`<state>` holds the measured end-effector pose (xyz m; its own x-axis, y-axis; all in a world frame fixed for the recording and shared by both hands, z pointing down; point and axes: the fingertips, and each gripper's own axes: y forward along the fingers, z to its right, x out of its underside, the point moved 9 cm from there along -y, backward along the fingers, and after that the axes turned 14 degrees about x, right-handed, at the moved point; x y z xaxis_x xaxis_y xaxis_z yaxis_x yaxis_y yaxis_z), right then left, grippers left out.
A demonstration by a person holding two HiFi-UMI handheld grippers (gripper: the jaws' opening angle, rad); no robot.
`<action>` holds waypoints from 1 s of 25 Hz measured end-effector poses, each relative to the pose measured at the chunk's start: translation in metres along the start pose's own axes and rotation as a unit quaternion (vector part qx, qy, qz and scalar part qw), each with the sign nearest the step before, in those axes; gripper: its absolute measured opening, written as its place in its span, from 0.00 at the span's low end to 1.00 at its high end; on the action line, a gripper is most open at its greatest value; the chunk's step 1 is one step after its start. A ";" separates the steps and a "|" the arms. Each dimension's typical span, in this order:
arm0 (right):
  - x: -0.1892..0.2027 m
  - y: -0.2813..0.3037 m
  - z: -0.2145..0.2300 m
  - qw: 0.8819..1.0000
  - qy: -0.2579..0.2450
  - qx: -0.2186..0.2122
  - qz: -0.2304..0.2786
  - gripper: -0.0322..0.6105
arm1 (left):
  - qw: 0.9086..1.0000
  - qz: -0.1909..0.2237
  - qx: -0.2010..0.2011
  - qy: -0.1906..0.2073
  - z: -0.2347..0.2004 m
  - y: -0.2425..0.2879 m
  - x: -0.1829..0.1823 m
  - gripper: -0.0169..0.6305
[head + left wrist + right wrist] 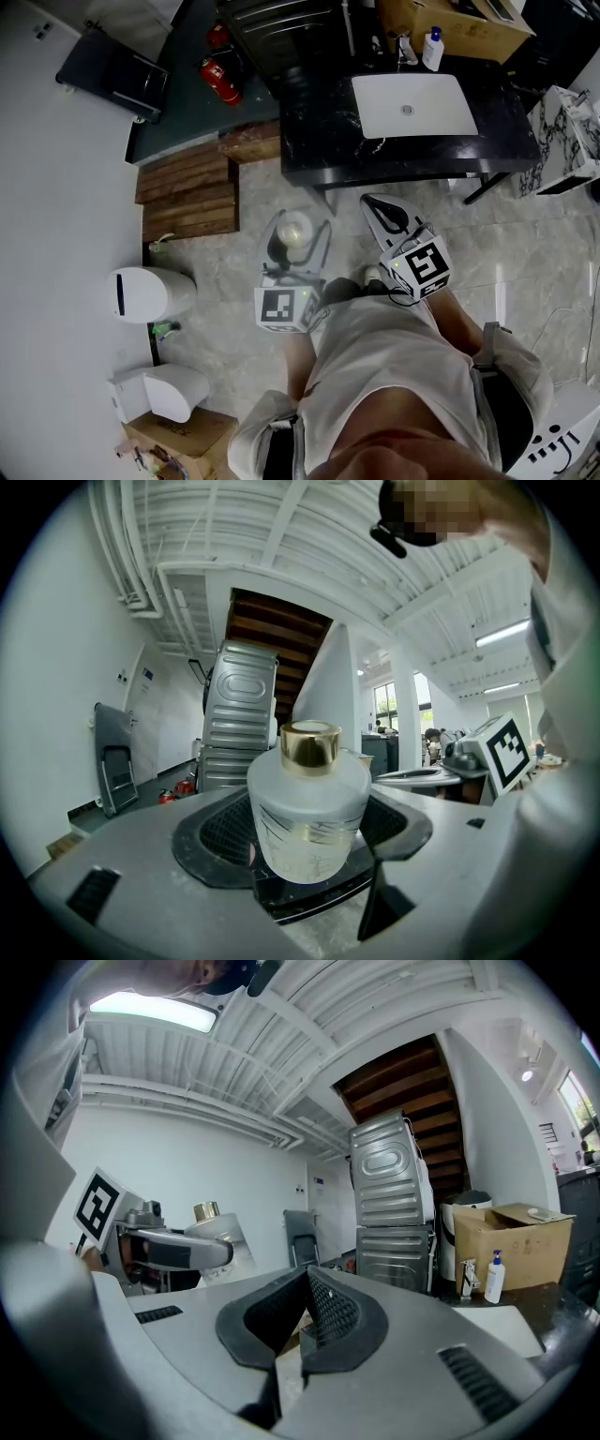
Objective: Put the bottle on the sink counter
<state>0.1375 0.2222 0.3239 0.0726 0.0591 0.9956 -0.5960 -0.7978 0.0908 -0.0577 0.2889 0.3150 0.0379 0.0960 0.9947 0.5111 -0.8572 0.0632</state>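
Down from the head, above the floor near the black sink counter (412, 150): frosted bottle (293, 228) in the left gripper (298, 246). Along the left jaws: squeezed tight on that gold-capped bottle. Along the right gripper (303, 1307): jaws pressed together, empty.

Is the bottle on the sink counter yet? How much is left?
Not yet. Picked up: the left gripper is shut on the frosted bottle with the gold cap. It hangs over the floor, short of the black sink counter. The right gripper is shut and empty. Left to do: carry the bottle over, set it down on the counter and let go.
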 end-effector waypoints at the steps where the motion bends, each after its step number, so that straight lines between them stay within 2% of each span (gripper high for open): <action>1: -0.001 0.002 0.002 1.000 0.000 -0.002 0.000 0.05 | 1.000 0.000 -0.001 0.000 0.000 0.002 -0.001 0.53; 12: 0.003 0.029 0.018 1.000 0.005 -0.004 -0.003 0.05 | 1.000 -0.004 -0.004 0.002 -0.018 0.027 0.002 0.53; 25: -0.001 0.087 0.031 1.000 0.005 0.022 -0.005 0.05 | 1.000 -0.012 0.024 0.006 -0.076 0.071 0.003 0.53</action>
<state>0.1106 0.1342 0.3302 0.0706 0.0734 0.9948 -0.5597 -0.8226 0.1004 -0.0862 0.1896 0.3283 0.0145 0.1088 0.9940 0.5522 -0.8296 0.0827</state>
